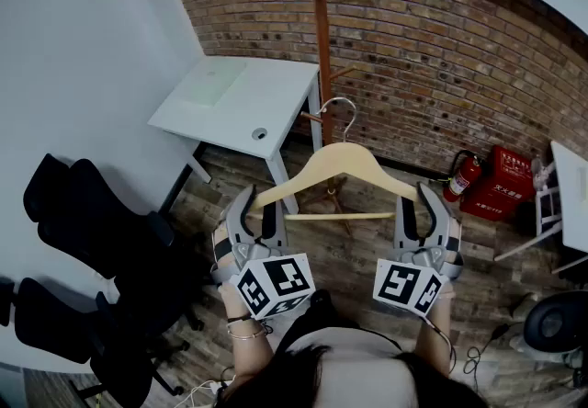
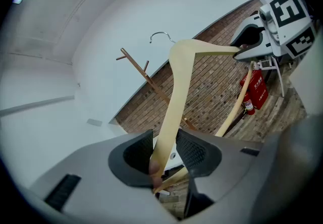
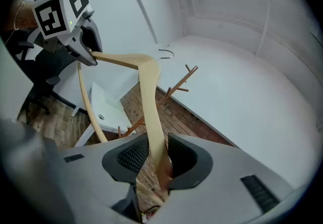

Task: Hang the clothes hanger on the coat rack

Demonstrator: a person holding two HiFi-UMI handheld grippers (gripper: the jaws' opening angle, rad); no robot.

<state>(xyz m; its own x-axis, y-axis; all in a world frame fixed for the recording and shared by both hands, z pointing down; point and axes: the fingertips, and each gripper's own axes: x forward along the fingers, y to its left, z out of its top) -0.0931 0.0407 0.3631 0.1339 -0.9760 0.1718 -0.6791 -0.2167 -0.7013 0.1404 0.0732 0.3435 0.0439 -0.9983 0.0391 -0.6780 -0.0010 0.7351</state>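
A pale wooden clothes hanger with a metal hook hangs in the air between my two grippers, its hook near the brown wooden coat rack pole. My left gripper has the hanger's left end between its jaws. In the left gripper view the hanger leans on one pad, with a gap to the other, at my left gripper. My right gripper has the right end. In the right gripper view the hanger stands between the spread pads of my right gripper.
A white desk stands left of the rack against the brick wall. Black office chairs fill the left side. A fire extinguisher and a red box sit at the right, by another desk's edge.
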